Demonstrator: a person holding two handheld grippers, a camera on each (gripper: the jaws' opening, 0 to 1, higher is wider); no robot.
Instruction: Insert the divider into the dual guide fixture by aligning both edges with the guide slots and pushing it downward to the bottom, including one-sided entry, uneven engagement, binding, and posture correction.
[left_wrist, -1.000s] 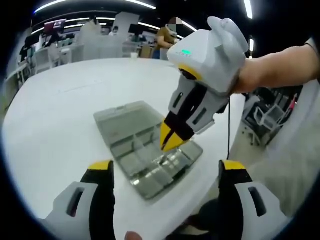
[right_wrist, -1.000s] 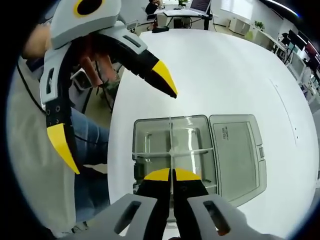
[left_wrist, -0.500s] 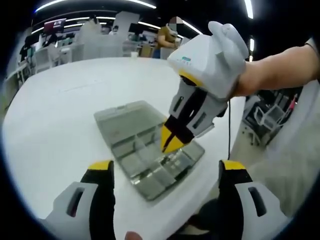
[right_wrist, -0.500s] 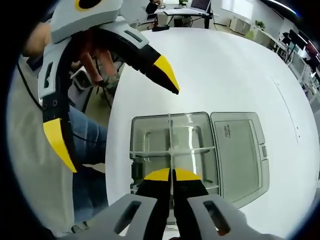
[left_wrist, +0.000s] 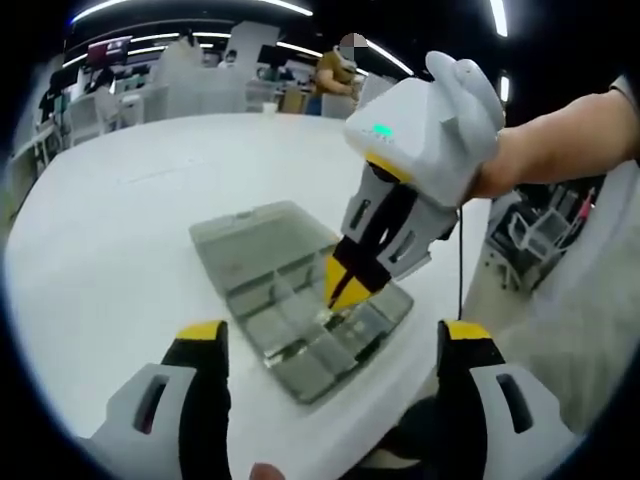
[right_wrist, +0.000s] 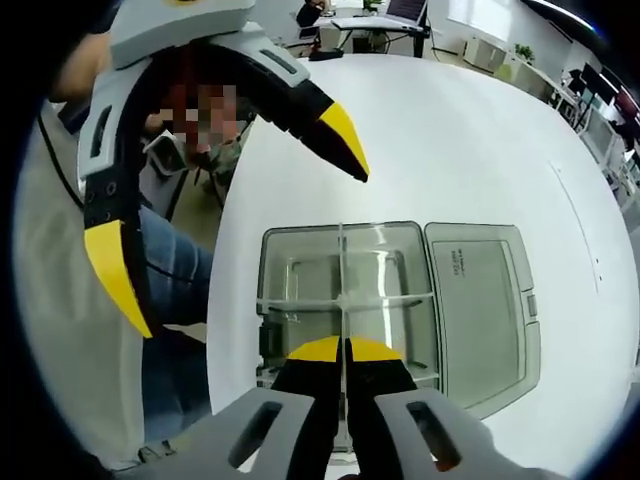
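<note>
White and round, your counter (left_wrist: 120, 230) sits in an open office with desks and strip lights behind it. Near its front edge lies the clear, shallow plastic compartment box (left_wrist: 290, 300), its hinged lid (right_wrist: 480, 300) laid open flat beside it.

Over the last second little has changed. Your left tongs (left_wrist: 330, 345) have stayed wide open, holding nothing, with their yellow tips hovering above the box. Your right tongs (right_wrist: 345, 350) have kept their tips pinched shut on the thin transparent divider strip (right_wrist: 342, 270) and have drifted only slightly across the box. The strip runs lengthwise down the tray, crossing a second clear divider (right_wrist: 345, 298). I read this as alignment or posture correction rather than the push to the bottom. I can't tell whether both ends have entered their slots. The plastic looks smooth, rigid and glossy, so expect binding if it tilts.
</note>
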